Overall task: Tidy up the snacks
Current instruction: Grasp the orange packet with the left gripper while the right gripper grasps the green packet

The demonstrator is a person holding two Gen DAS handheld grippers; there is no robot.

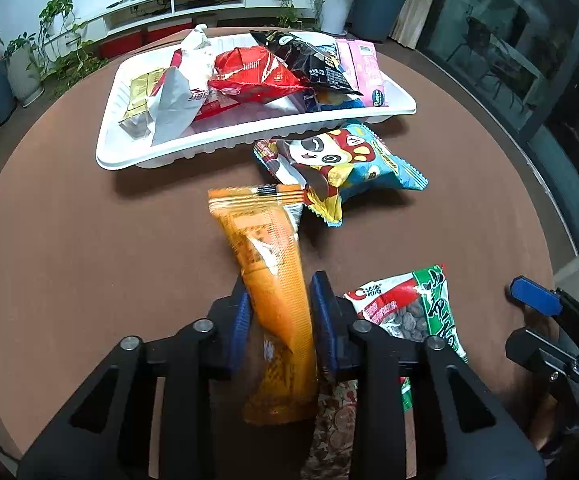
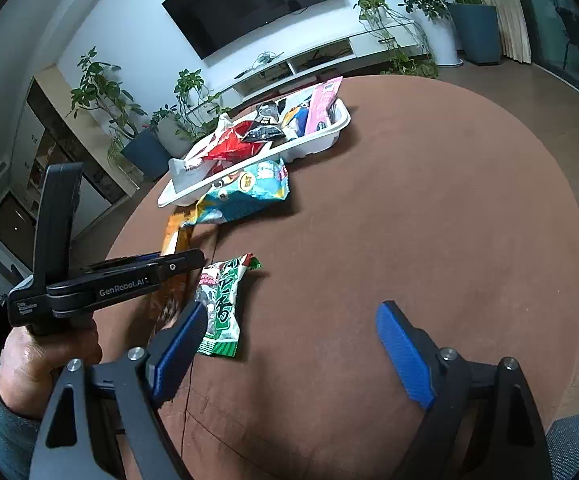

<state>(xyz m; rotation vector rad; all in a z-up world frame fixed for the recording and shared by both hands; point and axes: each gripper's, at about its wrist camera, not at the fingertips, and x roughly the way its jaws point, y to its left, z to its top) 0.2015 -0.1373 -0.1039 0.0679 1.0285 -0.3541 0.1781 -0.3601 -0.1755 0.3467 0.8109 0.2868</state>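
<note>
My left gripper is shut on a long orange snack packet, its blue pads on both sides of the packet; it also shows in the right wrist view. A white tray at the far side holds several snack bags. A blue panda-print bag lies just in front of the tray. A green and red seed packet lies right of the left gripper, and shows in the right wrist view. My right gripper is open and empty above the table, right of the seed packet.
The round brown table has bare surface on the left and right sides. A brown patterned packet lies under the left gripper. Potted plants, a TV cabinet and a glass wall stand beyond the table.
</note>
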